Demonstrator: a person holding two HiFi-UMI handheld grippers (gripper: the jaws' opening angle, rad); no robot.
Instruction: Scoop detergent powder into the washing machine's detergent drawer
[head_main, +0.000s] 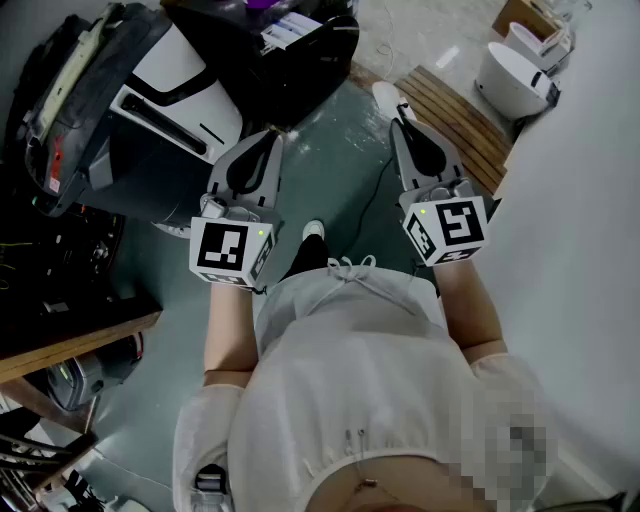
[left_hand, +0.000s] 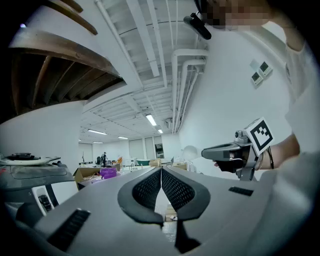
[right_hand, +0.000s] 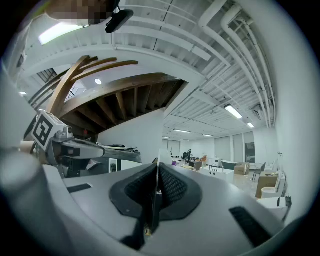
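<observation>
While you stand near the white, dark-topped washer (head_main: 190, 70) at front-left, your left gripper (left_hand: 161, 180) is closed and empty. Your right gripper (right_hand: 156, 175) pinches what looks like a thin pale strip (right_hand: 150, 215).

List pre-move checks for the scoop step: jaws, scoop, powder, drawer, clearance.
1. Jaws of left gripper together, nothing between them: ok.
2. Jaws of right gripper together, nothing between them: ok.
3. The scoop in sight: not ok, none in any view.
4. The detergent powder in sight: not ok, none in any view.
5. The drawer open: cannot tell; the white machine at the left shows no drawer clearly.
6. Grippers apart from each other, held over the floor: ok.
</observation>
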